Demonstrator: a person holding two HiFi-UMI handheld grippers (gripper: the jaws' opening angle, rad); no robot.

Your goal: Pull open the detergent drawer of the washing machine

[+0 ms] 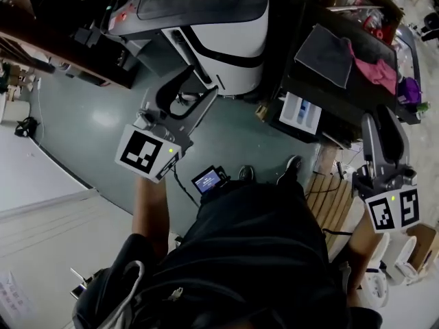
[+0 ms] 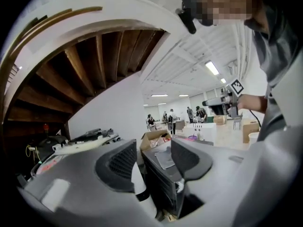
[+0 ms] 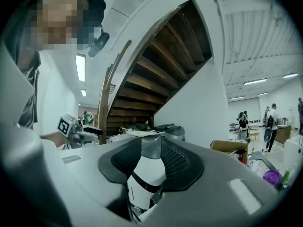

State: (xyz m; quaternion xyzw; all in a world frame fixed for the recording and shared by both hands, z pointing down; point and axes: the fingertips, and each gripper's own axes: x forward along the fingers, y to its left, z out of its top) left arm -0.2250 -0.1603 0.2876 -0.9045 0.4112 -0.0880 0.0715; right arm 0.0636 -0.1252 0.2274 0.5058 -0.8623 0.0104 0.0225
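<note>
Air alone sits between the jaws of the left gripper (image 2: 154,151), which stand a modest way apart with bare pads. The right gripper (image 3: 150,156) likewise holds nothing, its jaws parted by a narrower gap. Both are carried level in front of the person, marker cubes turned upward. That posture reads to me as carrying rather than working, since neither gripper touches anything. Through the right gripper's gap shows the white washing machine (image 1: 226,43), with its black stripe and dark lid, so that gripper is aimed squarely at it but is well apart from it. The left gripper points more toward a dark cabinet (image 2: 161,183) beside the machine, with the machine's white flank low in its gap. In the head view the machine stands on the green floor (image 1: 89,115) ahead of both grippers, nearer the left one. The detergent drawer I cannot pick out in any view, so whether it is shut or pulled out stays unsettled. Such clear, empty grippers suit a reach toward it as well as hands drawn off it.
</note>
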